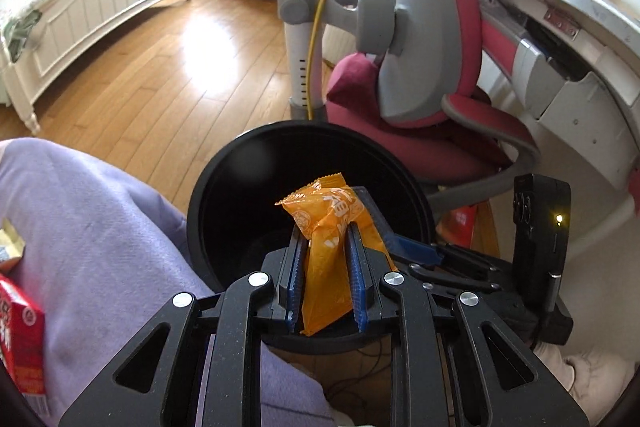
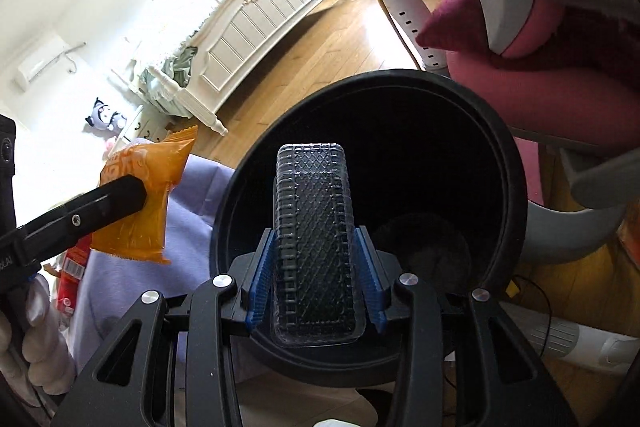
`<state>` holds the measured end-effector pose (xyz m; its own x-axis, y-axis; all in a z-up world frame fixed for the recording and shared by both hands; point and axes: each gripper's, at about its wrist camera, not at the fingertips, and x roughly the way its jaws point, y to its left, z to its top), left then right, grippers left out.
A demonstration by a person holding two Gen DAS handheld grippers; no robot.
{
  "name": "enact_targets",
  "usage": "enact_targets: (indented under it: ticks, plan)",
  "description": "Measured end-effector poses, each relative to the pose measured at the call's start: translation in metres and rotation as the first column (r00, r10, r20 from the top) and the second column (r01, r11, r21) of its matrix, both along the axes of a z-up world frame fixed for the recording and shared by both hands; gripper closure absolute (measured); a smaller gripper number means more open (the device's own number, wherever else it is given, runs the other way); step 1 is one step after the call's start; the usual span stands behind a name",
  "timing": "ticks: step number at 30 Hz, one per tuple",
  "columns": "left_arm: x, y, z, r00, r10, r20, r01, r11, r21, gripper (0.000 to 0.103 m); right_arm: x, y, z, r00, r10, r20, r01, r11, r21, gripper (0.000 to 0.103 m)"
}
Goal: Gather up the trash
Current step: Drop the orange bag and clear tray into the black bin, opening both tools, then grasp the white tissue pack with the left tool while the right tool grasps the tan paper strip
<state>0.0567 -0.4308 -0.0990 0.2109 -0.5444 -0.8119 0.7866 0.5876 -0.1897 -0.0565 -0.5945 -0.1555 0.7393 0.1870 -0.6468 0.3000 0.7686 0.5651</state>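
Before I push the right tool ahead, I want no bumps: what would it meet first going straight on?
Probably nothing solid at first: the right tool, shut on the clear plastic tray, points into the black bin. Its dark inside would likely come first, though depth is unclear.

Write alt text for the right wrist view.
The right gripper is shut on a clear ribbed plastic tray, held over the open mouth of a black bin. At left, the left gripper holds an orange snack wrapper above lilac cloth.
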Motion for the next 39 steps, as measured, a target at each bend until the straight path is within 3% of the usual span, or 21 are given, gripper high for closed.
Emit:
enact_targets:
  ticks: [2, 4, 5, 6, 7, 12, 16, 18, 24, 28, 31, 34, 36, 37, 39]
  plan:
    - [0.002, -0.002, -0.001, 1.0, 0.005, -0.003, -0.005, 1.0, 0.012, 0.078, 0.0, -0.004, -0.002, 1.0, -0.003, -0.003, 0.003, 1.0, 0.003, 0.061]
    - [0.003, -0.004, 0.001, 1.0, 0.004, 0.014, -0.004, 1.0, 0.009, 0.063, -0.001, -0.007, -0.003, 1.0, -0.009, -0.013, 0.009, 1.0, 0.013, 0.058]
    - [0.003, -0.003, 0.002, 1.0, 0.009, 0.022, -0.009, 1.0, 0.006, 0.044, -0.002, -0.007, -0.003, 1.0, -0.012, -0.02, 0.012, 1.0, 0.019, 0.054]
    - [0.003, -0.001, 0.004, 0.999, 0.018, 0.032, -0.018, 1.0, 0.001, 0.03, -0.002, -0.009, -0.002, 1.0, -0.016, -0.021, 0.016, 1.0, 0.023, 0.044]
    - [0.002, 0.002, 0.007, 0.999, 0.028, 0.043, -0.027, 1.0, -0.014, 0.028, -0.004, -0.01, -0.001, 1.0, -0.022, -0.017, 0.022, 0.999, 0.023, 0.037]
    - [-0.006, 0.022, 0.026, 0.995, 0.044, 0.087, -0.039, 0.997, -0.061, 0.027, -0.011, -0.007, 0.007, 1.0, -0.027, 0.002, 0.027, 1.0, 0.014, 0.037]
    - [-0.015, 0.057, 0.055, 0.985, 0.092, 0.144, -0.07, 0.987, -0.147, 0.027, -0.009, 0.005, 0.023, 0.999, 0.009, 0.042, -0.008, 1.0, -0.023, 0.037]
    - [-0.02, 0.075, 0.068, 0.975, 0.126, 0.184, -0.094, 0.98, -0.175, 0.021, -0.006, 0.016, 0.036, 0.997, 0.042, 0.065, -0.038, 0.998, -0.052, 0.037]
    - [-0.036, 0.149, 0.104, 0.916, 0.28, 0.287, -0.211, 0.945, -0.251, 0.021, 0.017, 0.066, 0.086, 0.971, 0.187, 0.15, -0.164, 0.975, -0.151, 0.037]
    - [-0.047, 0.219, 0.115, 0.855, 0.396, 0.334, -0.31, 0.907, -0.284, 0.012, 0.037, 0.101, 0.117, 0.94, 0.283, 0.193, -0.244, 0.949, -0.201, 0.031]
    - [-0.048, 0.274, 0.112, 0.812, 0.478, 0.336, -0.403, 0.874, -0.27, 0.007, 0.055, 0.131, 0.136, 0.912, 0.357, 0.2, -0.304, 0.918, -0.253, 0.027]
    - [-0.044, 0.332, 0.105, 0.764, 0.563, 0.315, -0.502, 0.825, -0.259, 0.005, 0.073, 0.161, 0.149, 0.881, 0.432, 0.193, -0.37, 0.884, -0.286, 0.023]
    - [-0.041, 0.364, 0.096, 0.753, 0.589, 0.294, -0.534, 0.807, -0.25, 0.005, 0.084, 0.181, 0.155, 0.852, 0.493, 0.174, -0.423, 0.846, -0.324, 0.022]
    - [-0.041, 0.377, 0.093, 0.763, 0.577, 0.292, -0.526, 0.816, -0.238, 0.005, 0.092, 0.193, 0.158, 0.828, 0.538, 0.155, -0.461, 0.813, -0.356, 0.022]
    - [-0.041, 0.398, 0.089, 0.794, 0.511, 0.329, -0.473, 0.859, -0.194, 0.005, 0.101, 0.214, 0.164, 0.787, 0.607, 0.113, -0.511, 0.742, -0.433, 0.022]
